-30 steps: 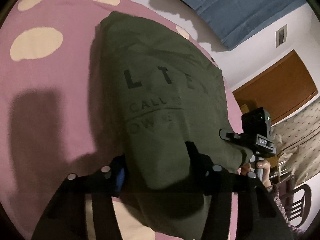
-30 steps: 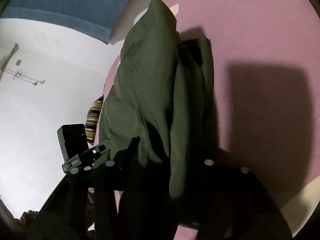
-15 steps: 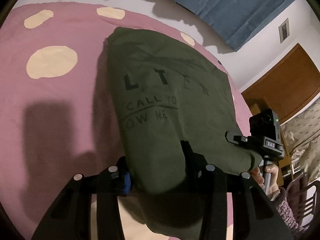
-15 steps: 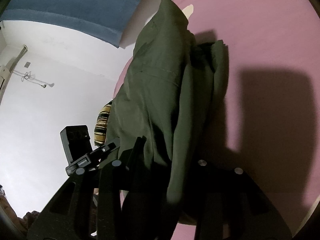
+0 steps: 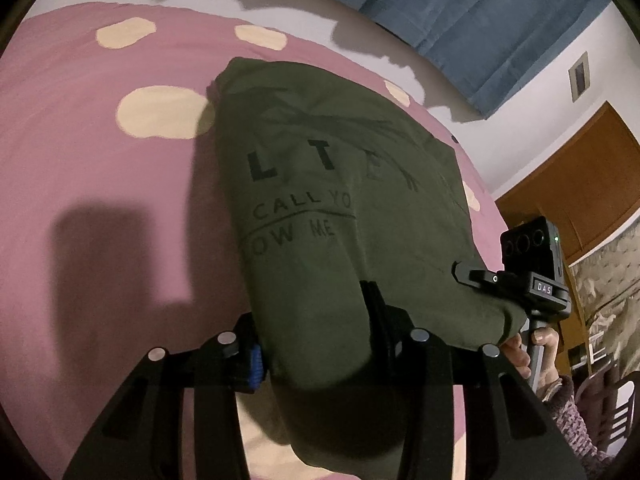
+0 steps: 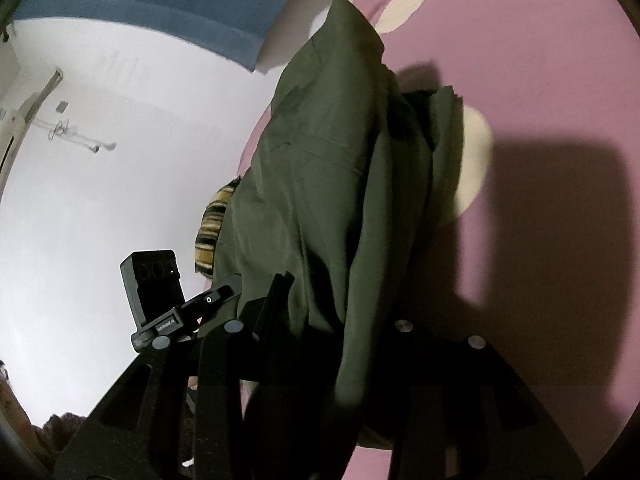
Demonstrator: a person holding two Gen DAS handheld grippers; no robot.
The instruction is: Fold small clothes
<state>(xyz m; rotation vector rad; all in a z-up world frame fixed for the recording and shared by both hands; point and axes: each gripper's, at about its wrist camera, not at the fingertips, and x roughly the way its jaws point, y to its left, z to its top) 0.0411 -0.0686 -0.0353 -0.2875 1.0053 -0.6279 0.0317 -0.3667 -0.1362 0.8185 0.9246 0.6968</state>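
Left gripper [image 5: 316, 332]: jaws clamped on near edge of olive green T-shirt [image 5: 340, 200], cloth bunched between pads, rest draped over pink spotted bedsheet [image 5: 80, 140]. Right gripper [image 6: 332, 320]: jaws clamped on same shirt's folded edge, fabric hanging over fingers.

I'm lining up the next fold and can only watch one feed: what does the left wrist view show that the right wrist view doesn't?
Only the left wrist view: the shirt's printed face with lettering, the wooden door, and the person's hand on the other tool's handle.

Only the right wrist view: the shirt's bunched, layered edge and a striped cushion.

Both: the green shirt gripped in each view's own tongs, the pink spotted bedcover, the blue curtain.
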